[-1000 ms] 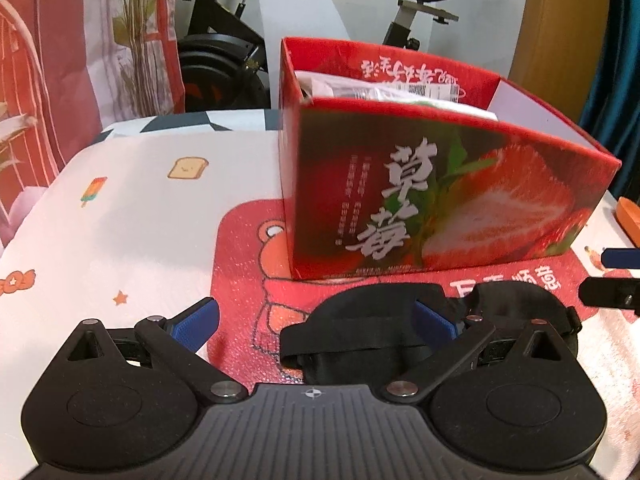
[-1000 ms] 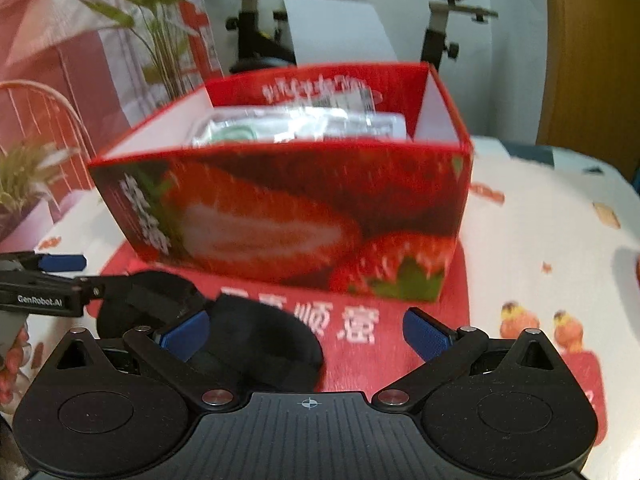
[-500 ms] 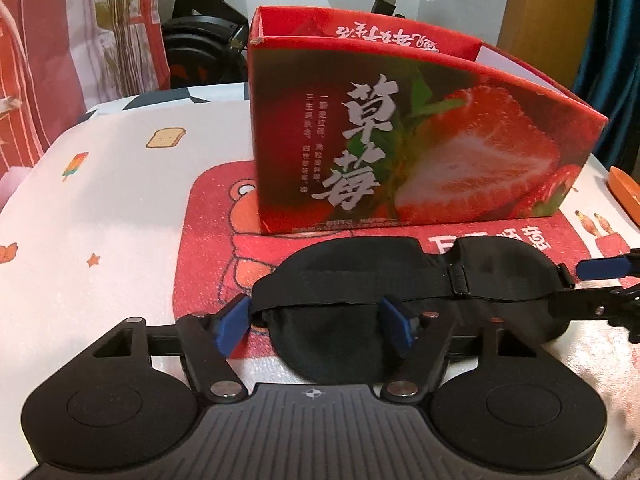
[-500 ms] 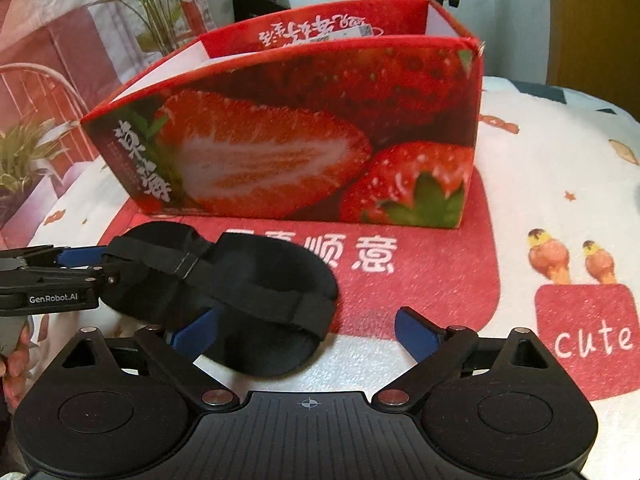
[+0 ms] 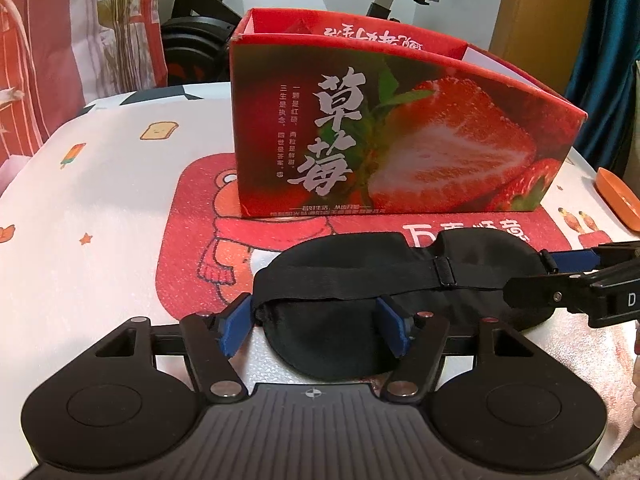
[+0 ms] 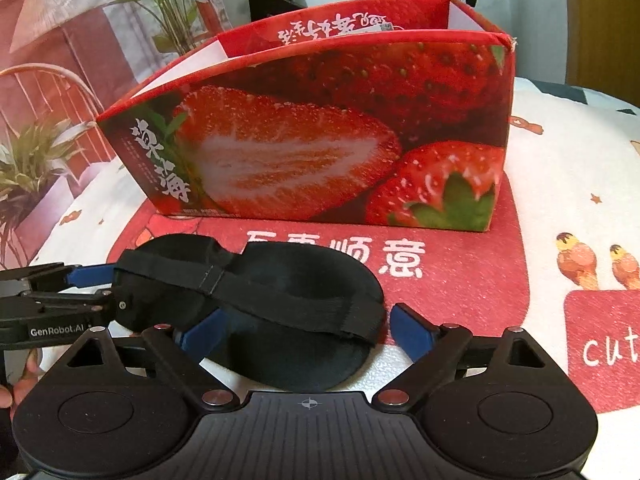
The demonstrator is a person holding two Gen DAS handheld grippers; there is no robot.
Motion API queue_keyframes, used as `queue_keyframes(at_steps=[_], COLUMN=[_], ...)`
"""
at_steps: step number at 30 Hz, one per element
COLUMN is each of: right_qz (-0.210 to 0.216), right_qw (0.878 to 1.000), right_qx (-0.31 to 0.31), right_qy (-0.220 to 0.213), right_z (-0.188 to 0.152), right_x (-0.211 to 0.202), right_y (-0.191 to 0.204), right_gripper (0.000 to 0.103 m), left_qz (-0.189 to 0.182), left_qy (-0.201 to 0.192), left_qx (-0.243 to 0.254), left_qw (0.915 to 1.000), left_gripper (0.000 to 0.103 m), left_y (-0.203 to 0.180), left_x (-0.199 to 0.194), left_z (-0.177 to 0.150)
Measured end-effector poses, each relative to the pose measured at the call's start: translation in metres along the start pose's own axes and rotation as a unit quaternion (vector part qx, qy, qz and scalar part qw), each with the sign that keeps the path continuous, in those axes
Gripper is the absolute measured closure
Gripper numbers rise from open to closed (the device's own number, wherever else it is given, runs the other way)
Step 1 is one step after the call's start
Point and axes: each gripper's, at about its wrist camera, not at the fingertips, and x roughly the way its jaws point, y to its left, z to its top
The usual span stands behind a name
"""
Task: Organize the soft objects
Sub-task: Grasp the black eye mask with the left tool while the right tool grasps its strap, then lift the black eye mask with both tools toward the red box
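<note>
A black sleep mask [image 5: 360, 280] with an elastic strap lies flat on the red mat, in front of the red strawberry box [image 5: 400, 140]. My left gripper [image 5: 314, 328] straddles the mask's left cup and its jaws are closing. One blue pad sits at the cup's left tip, the other rests on the fabric, which is not bunched. In the right wrist view my right gripper [image 6: 304, 332] stands open around the right cup of the mask [image 6: 280, 280], with its right pad just off the end. The box [image 6: 320, 140] is open at the top.
The red cartoon mat [image 5: 192, 248] lies on a white printed cloth. An orange dish [image 5: 618, 200] sits at the right edge. An exercise bike [image 5: 192, 32] stands behind the table, and a potted plant [image 6: 36, 160] to the left. A person's fingers [image 6: 8, 392] show at lower left.
Both grippers have come down and forward over the mask, and both pairs of jaws have narrowed, the left far more. The box now looms higher, hiding its contents.
</note>
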Motion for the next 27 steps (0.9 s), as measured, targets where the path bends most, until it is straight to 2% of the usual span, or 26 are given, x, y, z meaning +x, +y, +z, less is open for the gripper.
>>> queue_keyframes(at_steps=[6, 11, 20, 27], right_qz=[0.006, 0.017, 0.031, 0.045], right_qw=[1.000, 1.000, 0.996, 0.995], right_qx=[-0.002, 0.010, 0.063, 0.057], right_qy=[-0.011, -0.024, -0.052, -0.074], right_z=[0.000, -0.002, -0.004, -0.003], right_x=[0.005, 0.005, -0.008, -0.017], right_y=[0.003, 0.003, -0.010, -0.008], right_gripper=[0.006, 0.007, 0.036, 0.054], left_qz=[0.004, 0.010, 0.012, 0.013], left_qy=[-0.005, -0.011, -0.014, -0.015], left_qx=[-0.001, 0.003, 0.003, 0.003], left_qw=[1.0000, 0.9999, 0.9998, 0.9998], left_gripper=[0.034, 0.033, 0.033, 0.033], left_y=[-0.002, -0.006, -0.005, -0.005], left_x=[0.000, -0.001, -0.003, -0.003], left_z=[-0.003, -0.007, -0.008, -0.009])
